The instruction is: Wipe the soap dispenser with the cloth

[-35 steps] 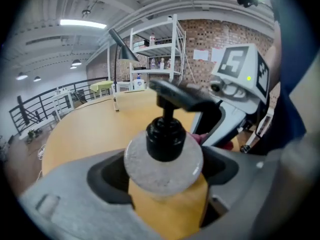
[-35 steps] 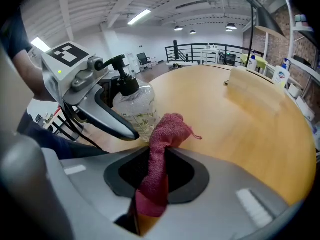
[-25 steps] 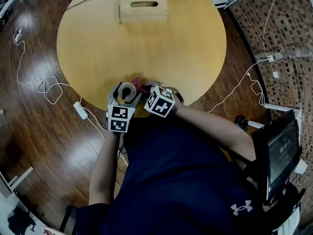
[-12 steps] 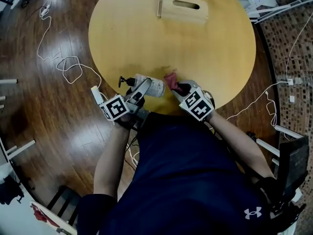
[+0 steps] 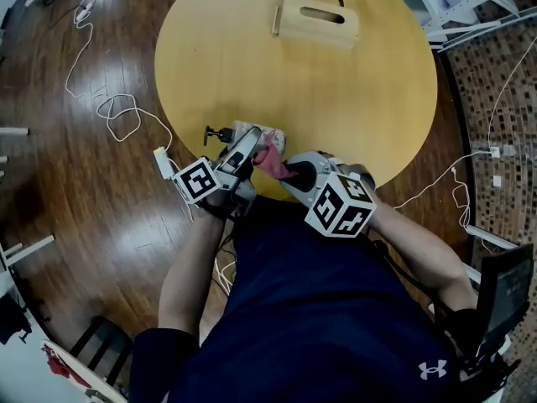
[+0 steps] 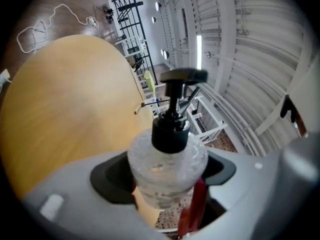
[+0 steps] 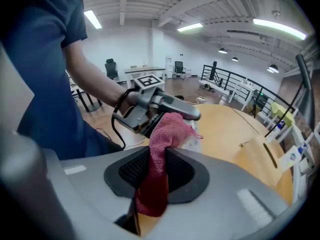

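1. Round yellow wooden counter (image 5: 336,99). Lies beneath and ahead of both sets of fingers. The work appears to be done in the air over its near edge, so every side of the bottle can be reached.

2. Pale wooden box with a slot handle (image 5: 319,19). Stands at the far rim, well apart from the fingers. It looks to have no part in the job.

3. Left gripper (image 5: 248,144). Its fingers (image 6: 107,176) are closed round the bottle's body, one pad on each side. It serves as the holder, steadying the bottle for wiping.

4. Right gripper (image 5: 285,170). Its fingers (image 7: 187,171) stand partway closed, pinching the cloth between the pads. It serves as the wiper.

5. Clear textured plastic soap dispenser with a black pump (image 6: 167,169). Clamped between the left fingers and laid roughly level, with the pump pointing away from them. The base end is left exposed toward the right fingers.

6. Pink-red terry cloth (image 7: 162,149). A fold bunches out ahead of the right fingertips and the rest trails back between the pads. The fold appears to touch the bottle just beside the left fingers, placed so that fabric, not the fingers, meets the plastic.
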`<action>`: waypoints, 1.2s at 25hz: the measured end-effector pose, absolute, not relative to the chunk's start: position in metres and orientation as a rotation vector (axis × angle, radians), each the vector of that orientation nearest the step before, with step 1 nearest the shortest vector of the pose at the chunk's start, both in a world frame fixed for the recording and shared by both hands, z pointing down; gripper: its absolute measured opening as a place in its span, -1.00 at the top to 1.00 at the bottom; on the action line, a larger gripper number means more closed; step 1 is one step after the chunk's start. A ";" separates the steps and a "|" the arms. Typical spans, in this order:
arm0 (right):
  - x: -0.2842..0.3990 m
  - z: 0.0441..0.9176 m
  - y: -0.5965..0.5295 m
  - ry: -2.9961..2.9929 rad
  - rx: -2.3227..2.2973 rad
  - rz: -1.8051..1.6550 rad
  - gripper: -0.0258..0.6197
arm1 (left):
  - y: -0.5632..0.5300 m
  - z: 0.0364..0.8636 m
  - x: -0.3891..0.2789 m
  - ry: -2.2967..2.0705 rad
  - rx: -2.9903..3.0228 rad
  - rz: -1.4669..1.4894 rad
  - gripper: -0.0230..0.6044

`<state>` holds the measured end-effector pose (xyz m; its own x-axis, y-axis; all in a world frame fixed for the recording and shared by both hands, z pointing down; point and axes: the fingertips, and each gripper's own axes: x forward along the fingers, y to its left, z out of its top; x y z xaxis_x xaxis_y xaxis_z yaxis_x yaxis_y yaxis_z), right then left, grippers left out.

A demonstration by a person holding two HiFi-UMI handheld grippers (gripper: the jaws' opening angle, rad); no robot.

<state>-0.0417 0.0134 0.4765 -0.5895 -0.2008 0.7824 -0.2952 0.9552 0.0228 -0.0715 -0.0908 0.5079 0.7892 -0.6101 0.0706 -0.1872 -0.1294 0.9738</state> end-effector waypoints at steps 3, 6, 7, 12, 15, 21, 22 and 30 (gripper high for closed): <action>-0.040 0.499 0.022 -2.214 0.352 0.243 0.63 | -0.095 0.487 -0.069 -0.609 1.705 -0.486 -0.26; -0.023 0.512 0.011 -2.237 0.439 0.403 0.63 | -0.092 0.465 -0.067 -0.547 1.773 -0.522 -0.26; -0.018 0.515 0.007 -2.241 0.462 0.441 0.63 | -0.090 0.460 -0.068 -0.529 1.786 -0.532 -0.26; 0.006 0.520 -0.015 -2.222 0.540 0.427 0.63 | -0.087 0.431 -0.075 -0.449 1.816 -0.639 -0.26; 0.022 0.516 -0.025 -2.226 0.595 0.419 0.63 | -0.082 0.420 -0.070 -0.423 1.848 -0.636 -0.26; 0.031 0.424 -0.037 -2.391 0.658 0.336 0.63 | -0.076 0.423 -0.064 -0.401 1.884 -0.564 -0.26; 0.020 0.405 -0.031 -2.428 0.606 0.304 0.63 | -0.075 0.422 -0.064 -0.392 1.894 -0.551 -0.26; 0.016 0.398 -0.043 -2.224 0.440 -0.051 0.63 | -0.065 0.409 -0.045 -0.317 1.944 -0.519 -0.26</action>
